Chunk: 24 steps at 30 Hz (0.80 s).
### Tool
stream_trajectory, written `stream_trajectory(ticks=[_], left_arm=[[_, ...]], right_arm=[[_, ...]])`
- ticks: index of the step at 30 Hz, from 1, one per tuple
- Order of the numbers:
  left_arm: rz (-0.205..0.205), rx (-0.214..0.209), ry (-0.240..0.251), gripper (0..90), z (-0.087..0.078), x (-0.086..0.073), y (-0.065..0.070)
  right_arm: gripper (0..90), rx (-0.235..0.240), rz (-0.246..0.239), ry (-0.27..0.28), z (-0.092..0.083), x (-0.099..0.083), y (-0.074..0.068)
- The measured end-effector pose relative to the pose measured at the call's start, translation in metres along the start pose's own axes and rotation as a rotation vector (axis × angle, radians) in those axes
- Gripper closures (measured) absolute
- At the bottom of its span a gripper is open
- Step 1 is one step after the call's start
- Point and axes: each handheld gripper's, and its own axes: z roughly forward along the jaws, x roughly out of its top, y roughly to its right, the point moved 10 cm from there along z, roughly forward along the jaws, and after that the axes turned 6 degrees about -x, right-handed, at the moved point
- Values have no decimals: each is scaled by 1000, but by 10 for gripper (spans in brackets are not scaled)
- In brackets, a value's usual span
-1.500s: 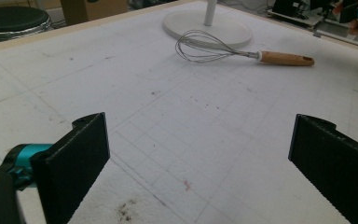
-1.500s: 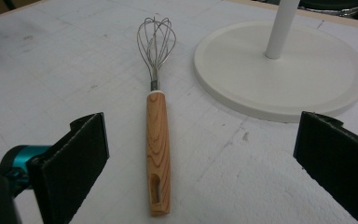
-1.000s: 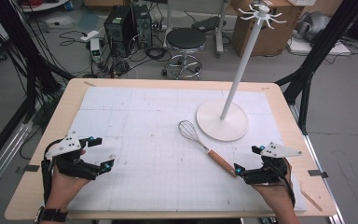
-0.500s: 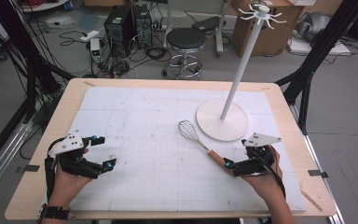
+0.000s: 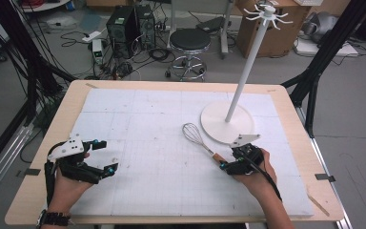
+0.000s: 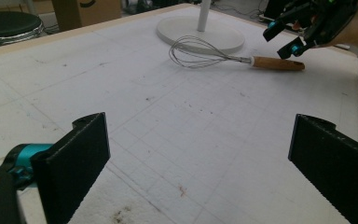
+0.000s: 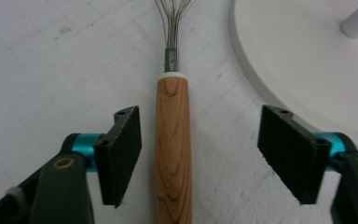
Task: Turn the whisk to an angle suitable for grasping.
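A wire whisk (image 5: 198, 136) with a wooden handle (image 7: 172, 140) lies flat on the white mat (image 5: 138, 124), its wires pointing toward the far left. My right gripper (image 5: 224, 162) straddles the near end of the handle. Its jaws have just been closing and stand half apart. In the right gripper view (image 7: 200, 140) the left pad sits close beside the wood and the right pad stands well off it; neither presses on it. My left gripper (image 5: 107, 156) rests open over bare mat at the near left (image 6: 200, 158). The left gripper view also shows the whisk (image 6: 214, 56) and the right gripper (image 6: 289, 37).
A white stand with a round base (image 5: 226, 126) and a tall pole topped by hooks (image 5: 267, 12) is just beyond the whisk, its base edge (image 7: 298, 70) close to my right jaw. Behind the wooden table (image 5: 295, 119) are a stool (image 5: 189, 40), a computer and boxes.
My right gripper has moved left and forward to the whisk's handle, and its jaws have narrowed around it. The left gripper and the whisk have stayed put.
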Motion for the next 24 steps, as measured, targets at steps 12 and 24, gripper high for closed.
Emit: stream_trajectory(ticks=[12, 24], left_arm=[[2, 3, 1, 58, -4, -2, 1], [6, -5, -6, 58, -1, -2, 2]], right_arm=[[527, 8, -47, -109, 17, -7, -10], [688, 80, -47, -129, 22, -8, -14]])
